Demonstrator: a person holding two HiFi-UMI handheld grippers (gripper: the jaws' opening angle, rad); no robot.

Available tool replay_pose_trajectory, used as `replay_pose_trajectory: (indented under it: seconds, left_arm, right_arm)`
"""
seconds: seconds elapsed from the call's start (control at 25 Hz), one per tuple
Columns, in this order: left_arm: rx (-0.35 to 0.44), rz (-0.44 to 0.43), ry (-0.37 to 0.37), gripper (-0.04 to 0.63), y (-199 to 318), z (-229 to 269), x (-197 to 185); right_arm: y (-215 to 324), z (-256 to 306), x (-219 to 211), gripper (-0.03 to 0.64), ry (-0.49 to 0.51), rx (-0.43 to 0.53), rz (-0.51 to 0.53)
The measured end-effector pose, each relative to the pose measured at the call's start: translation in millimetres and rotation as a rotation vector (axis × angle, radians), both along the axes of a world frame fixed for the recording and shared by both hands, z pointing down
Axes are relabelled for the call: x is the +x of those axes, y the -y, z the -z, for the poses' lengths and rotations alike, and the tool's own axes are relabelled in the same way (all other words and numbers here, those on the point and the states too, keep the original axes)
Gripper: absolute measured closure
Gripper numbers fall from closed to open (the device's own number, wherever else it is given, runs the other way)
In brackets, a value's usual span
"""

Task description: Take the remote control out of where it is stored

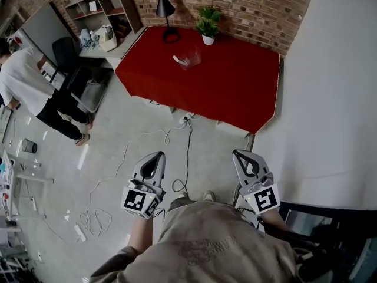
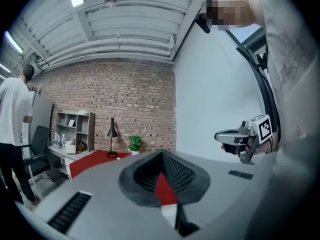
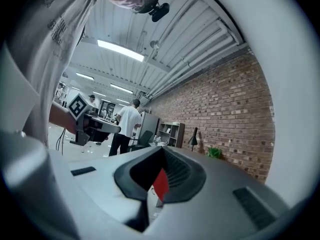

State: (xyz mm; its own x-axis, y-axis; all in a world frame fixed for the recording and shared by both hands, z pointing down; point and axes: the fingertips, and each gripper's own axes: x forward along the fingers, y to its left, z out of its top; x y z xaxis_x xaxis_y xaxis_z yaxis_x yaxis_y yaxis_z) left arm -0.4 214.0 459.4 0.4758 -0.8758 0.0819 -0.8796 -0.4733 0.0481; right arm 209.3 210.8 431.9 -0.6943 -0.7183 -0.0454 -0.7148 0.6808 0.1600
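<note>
A small clear container (image 1: 189, 58) stands on the red table (image 1: 235, 87) far ahead, and a white stick-like thing (image 1: 178, 59), perhaps the remote control, pokes out of it. My left gripper (image 1: 158, 154) and right gripper (image 1: 235, 153) are held level close to my body, well short of the table. Both look shut with nothing between the jaws. In the left gripper view the left gripper (image 2: 162, 154) points toward the table (image 2: 87, 161), with the right gripper (image 2: 220, 135) beside it. The right gripper view shows its own closed jaws (image 3: 162, 150).
A black lamp (image 1: 165, 7) and a potted plant (image 1: 208, 22) stand at the table's far edge by the brick wall. Cables (image 1: 188, 137) trail over the floor before the table. A person (image 1: 29, 87) stands at the left near a desk and shelf (image 1: 103, 10). A white wall (image 1: 330, 99) runs along the right.
</note>
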Motion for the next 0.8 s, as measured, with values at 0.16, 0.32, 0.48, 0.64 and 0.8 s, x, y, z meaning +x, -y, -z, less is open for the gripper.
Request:
replay_pose_trajectory:
  seconds: [0.16,0.32,0.48,0.64,0.8]
  left_arm:
    - [-0.009,0.023,0.007,0.591,-2,-2,10]
    - [-0.011,0.04,0.009,0.591,-2,-2,13]
    - [-0.016,0.047,0.015,0.591,3,-2,10]
    - [-0.007,0.034,0.019,0.591,18,-9,12]
    - [-0.006,0.003,0.028,0.591,34,-18,12]
  right_arm:
    - [0,-6,8,0.604,0.003,-0.003,0.045]
    - [7,-5,10,0.604,-0.006,0.0,0.059]
    - [16,-2,7,0.604,0.003,0.016,0.055]
    - [25,-7,9,0.604,0.024,0.021,0.065]
    - [40,-18,13,0.604,0.005,0.018,0.025]
